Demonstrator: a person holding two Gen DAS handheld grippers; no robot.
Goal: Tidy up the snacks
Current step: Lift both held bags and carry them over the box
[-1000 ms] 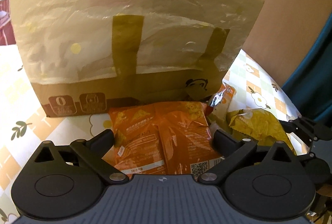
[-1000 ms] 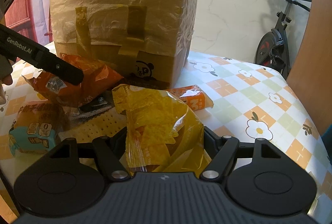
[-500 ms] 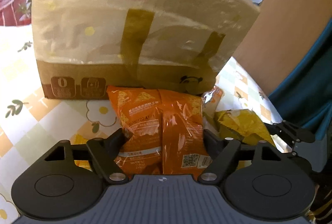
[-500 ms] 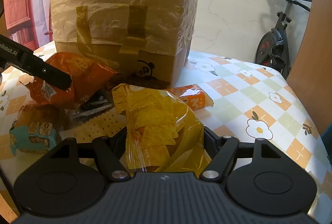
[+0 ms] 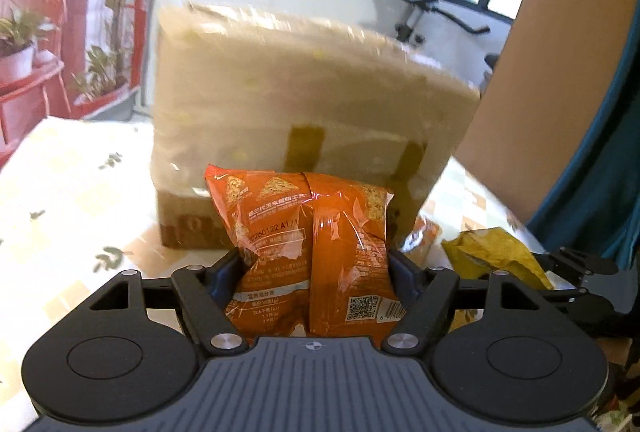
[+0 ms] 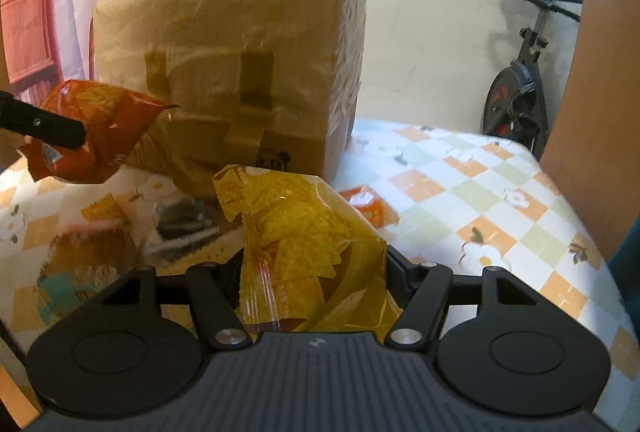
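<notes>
While my left gripper (image 5: 314, 264) is closing its fingers on the orange snack bag (image 5: 308, 252), holding it up off the table (image 6: 480, 199), my right gripper (image 6: 316, 268) is closing on the yellow chip bag (image 6: 308, 244) in front of the big wrapped box (image 6: 240, 71). I should squeeze softly so no chips crack. I should carry both bags slowly and keep them apart.
</notes>
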